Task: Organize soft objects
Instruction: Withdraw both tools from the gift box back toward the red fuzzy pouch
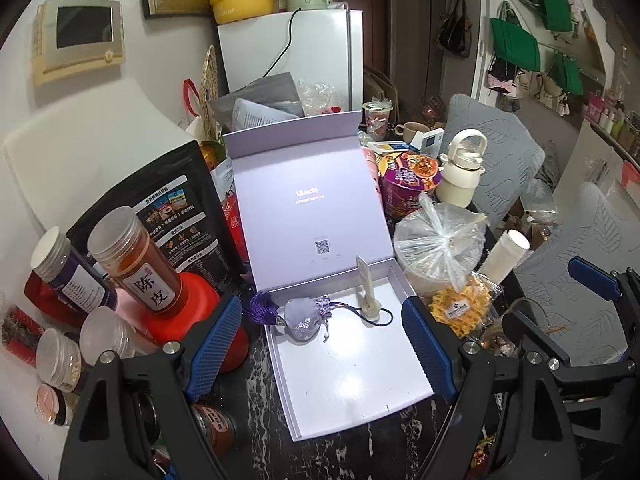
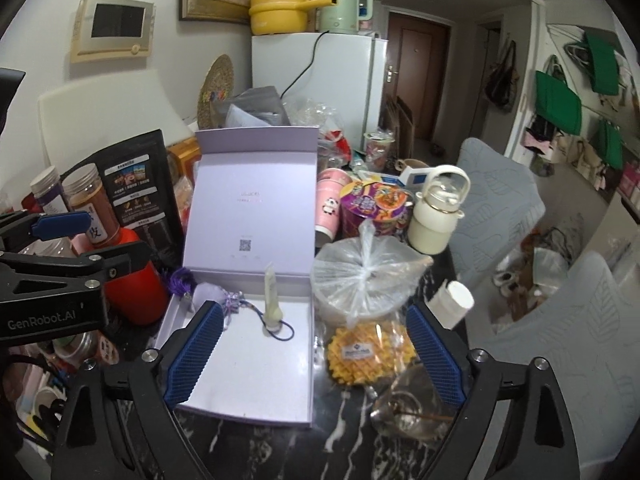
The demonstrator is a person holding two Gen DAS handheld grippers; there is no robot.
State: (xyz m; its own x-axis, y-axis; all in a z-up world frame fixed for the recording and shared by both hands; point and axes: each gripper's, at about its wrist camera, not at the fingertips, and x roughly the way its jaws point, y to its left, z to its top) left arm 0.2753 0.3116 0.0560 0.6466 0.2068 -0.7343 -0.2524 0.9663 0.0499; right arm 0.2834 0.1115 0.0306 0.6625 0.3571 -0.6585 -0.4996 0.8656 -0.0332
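A: Biggest first. What's on the dark marble table (image 1: 256, 408)?

B: Lavender box (image 1: 352, 364), lid up, base lying flat and open. Clutter on both sides: bagged container (image 1: 436, 240) to its right, red jar (image 1: 192, 312) to its left.

A: Soft stuff?

B: Purple sachet pouch (image 1: 302, 318) in the box's far left corner, its tassel (image 1: 262, 312) hanging over the rim. Cream comb-like charm (image 1: 370, 300) beside it, with a dark cord loop, also in the box.

A: Tongs?

B: Left gripper (image 1: 320, 352) spread wide above the box, nothing between its pads. Right gripper (image 2: 316, 356) wide too, empty, over the box edge and a yellow wrapped snack (image 2: 370, 356).
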